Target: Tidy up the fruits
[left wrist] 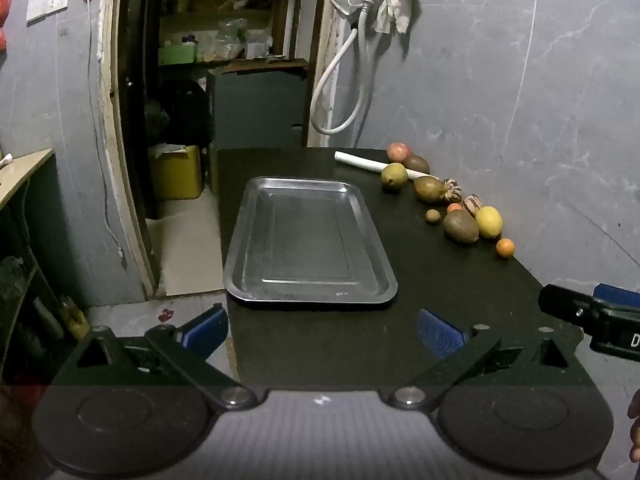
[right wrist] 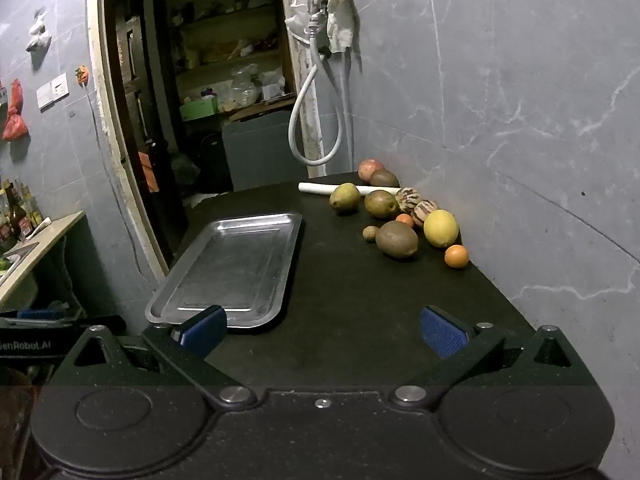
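An empty steel tray [left wrist: 310, 292] lies on the black table; it also shows in the right wrist view [right wrist: 160, 300]. Several fruits lie in a row along the right wall: a yellow lemon [left wrist: 489, 221] [right wrist: 441, 228], a small orange [left wrist: 505, 247] [right wrist: 456, 256], a brown kiwi-like fruit [left wrist: 461, 226] [right wrist: 397, 239], green-yellow fruits [left wrist: 394, 176] [right wrist: 345, 198], striped ones [left wrist: 452, 189] [right wrist: 408, 199] and a reddish one [left wrist: 399, 151] [right wrist: 370, 169]. My left gripper [left wrist: 322, 334] is open and empty at the near table edge. My right gripper [right wrist: 324, 332] is open and empty, to its right.
A white tube [left wrist: 360, 160] [right wrist: 332, 189] lies at the table's back among the fruits. A tiled wall runs along the table's right side. A doorway with shelves and a yellow container [left wrist: 176, 172] is beyond the table's left. A white hose [left wrist: 340, 92] hangs on the wall.
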Motion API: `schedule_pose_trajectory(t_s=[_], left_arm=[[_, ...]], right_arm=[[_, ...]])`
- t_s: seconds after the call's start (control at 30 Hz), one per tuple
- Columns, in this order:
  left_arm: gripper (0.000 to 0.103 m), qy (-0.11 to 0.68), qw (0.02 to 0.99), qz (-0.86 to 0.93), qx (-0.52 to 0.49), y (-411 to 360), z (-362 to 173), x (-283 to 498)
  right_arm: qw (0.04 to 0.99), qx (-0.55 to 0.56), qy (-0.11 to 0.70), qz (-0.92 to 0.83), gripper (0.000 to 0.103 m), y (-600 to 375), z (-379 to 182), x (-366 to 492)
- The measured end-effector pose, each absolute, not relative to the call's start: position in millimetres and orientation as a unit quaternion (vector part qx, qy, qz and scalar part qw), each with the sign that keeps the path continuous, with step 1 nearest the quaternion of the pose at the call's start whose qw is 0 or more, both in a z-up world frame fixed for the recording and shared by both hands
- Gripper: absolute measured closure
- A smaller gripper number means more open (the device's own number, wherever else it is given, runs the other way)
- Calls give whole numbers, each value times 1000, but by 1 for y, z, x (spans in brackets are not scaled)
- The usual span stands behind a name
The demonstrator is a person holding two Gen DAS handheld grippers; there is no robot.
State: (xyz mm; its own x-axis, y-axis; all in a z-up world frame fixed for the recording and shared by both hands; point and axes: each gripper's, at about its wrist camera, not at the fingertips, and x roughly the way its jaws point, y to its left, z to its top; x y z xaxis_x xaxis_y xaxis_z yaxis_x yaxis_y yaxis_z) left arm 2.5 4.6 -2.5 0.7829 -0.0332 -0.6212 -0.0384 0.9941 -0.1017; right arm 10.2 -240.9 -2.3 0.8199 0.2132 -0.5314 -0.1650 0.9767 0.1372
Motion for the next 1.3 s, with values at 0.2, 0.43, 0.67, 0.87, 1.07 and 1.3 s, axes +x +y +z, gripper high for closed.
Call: schedule_pose_trajectory(t_s=[0.2, 0.43, 0.67, 0.87, 1.07, 1.3], left_arm=[[0, 331, 942, 0, -59, 6, -5, 3], [0, 333, 941, -1, -62, 6, -5, 3], [0, 334, 941, -5, -63, 7, -6, 4], [0, 337, 939, -8, -61, 8, -8, 5], [0, 340, 938, -12, -62, 11, -11, 7], [0, 346, 936, -11, -65, 16, -13, 10]], right_arm=[[953, 44, 285, 94, 0, -240, -3, 8], [953, 42, 286, 92, 0, -239, -1, 7], [953, 43, 286, 91, 0, -241, -1, 8], [953, 43, 286, 89, 0, -239, -1, 9], [953, 42, 287, 87, 0, -238, -1, 10], [952, 39, 291, 88, 0, -235, -2, 12]])
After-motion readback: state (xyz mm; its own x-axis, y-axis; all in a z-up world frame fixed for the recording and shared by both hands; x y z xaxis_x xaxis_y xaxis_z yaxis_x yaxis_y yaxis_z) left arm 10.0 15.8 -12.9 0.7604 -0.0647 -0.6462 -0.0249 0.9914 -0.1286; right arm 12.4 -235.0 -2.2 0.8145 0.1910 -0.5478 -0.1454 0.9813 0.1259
